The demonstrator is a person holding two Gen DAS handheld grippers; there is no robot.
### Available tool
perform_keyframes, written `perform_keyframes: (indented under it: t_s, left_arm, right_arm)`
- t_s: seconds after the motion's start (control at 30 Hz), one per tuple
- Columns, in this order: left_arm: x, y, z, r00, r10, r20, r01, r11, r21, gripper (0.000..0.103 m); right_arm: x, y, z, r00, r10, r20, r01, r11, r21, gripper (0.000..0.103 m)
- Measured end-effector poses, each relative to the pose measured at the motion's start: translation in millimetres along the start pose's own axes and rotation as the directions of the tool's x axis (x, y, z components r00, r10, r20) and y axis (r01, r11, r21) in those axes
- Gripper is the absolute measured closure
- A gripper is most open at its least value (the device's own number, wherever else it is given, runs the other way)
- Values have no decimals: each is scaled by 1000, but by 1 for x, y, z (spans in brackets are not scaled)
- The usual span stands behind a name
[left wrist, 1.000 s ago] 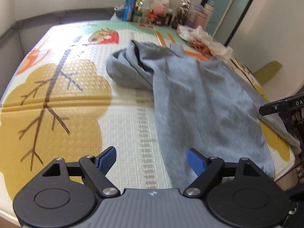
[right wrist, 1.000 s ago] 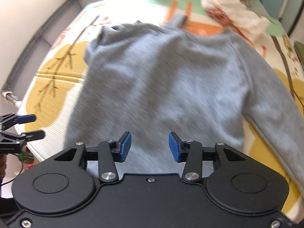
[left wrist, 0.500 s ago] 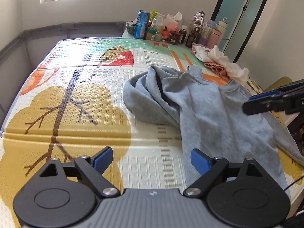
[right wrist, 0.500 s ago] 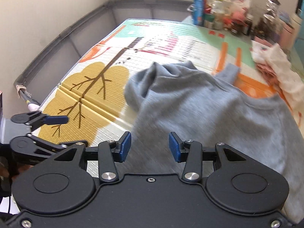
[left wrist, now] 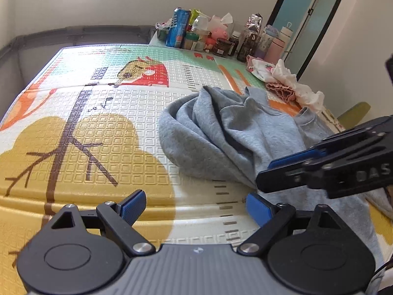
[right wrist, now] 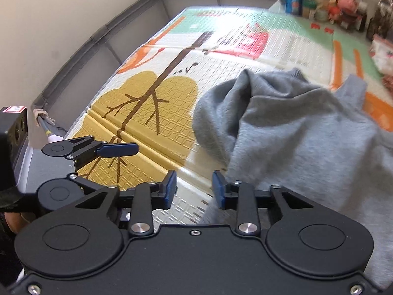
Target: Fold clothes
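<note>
While both grippers hung above the near edge of the mat [left wrist: 103, 132], neither had hold of anything. Seen from its own camera, the left gripper [left wrist: 195, 205] had its blue pads spread wide, with only bare mat showing between them. The right gripper [right wrist: 194, 189] stood with a narrower gap between its pads [right wrist: 170, 189], also empty; its right pad sat just beside the near left edge of the sweater [right wrist: 307, 142], though whether it touched the cloth could not be told from that blurred view.

That grey sweater lay rumpled on the right half of the mat, bunched into a rounded heap at its left side, with a flatter stretch running toward the near right edge. In the left view the right gripper reached in from the right, above the sweater, its fingers pointing left. In the right view the left gripper appeared at the near left, over the yellow tree printed on the mat, well apart from the sweater.

Farther back on the right, a small pile of white and pink clothes [left wrist: 282, 78] lay near the mat's far edge. Beyond it, bottles and cans [left wrist: 211, 39] crowded the far side by a teal door [left wrist: 302, 19]. A grey rail [right wrist: 103, 32] ran along the left and far walls
</note>
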State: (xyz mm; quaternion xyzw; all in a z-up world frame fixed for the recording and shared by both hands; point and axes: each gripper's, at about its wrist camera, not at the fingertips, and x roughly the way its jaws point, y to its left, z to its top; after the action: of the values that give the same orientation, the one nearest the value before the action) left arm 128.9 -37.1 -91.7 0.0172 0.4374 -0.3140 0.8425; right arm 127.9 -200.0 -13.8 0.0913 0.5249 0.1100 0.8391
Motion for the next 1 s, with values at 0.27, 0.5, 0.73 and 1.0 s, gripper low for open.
perform_keyframes:
  t_s: [0.27,0.5,0.73,1.0]
  left_arm:
    - [14,7,0,1000,10,-12,-10,999,35,13]
    - [28,2,0,999,-22,-34,23,998,52,13]
    - [38,-5,5,998,-52,-42,54,997,53,13]
    - [48,-5,13,996,-81,-42,82,996,27,13]
  right_arm:
    - [45,-4,4,997,-25,-78,27,999,18,84]
    - [52,-8,2,980,-149,-128,148,989,-21,87]
    - [47,-20,-1,966,-217,-143,216,976,-27,89]
    - [36,-36,-2,948,-288,-138,285,958,-37,89]
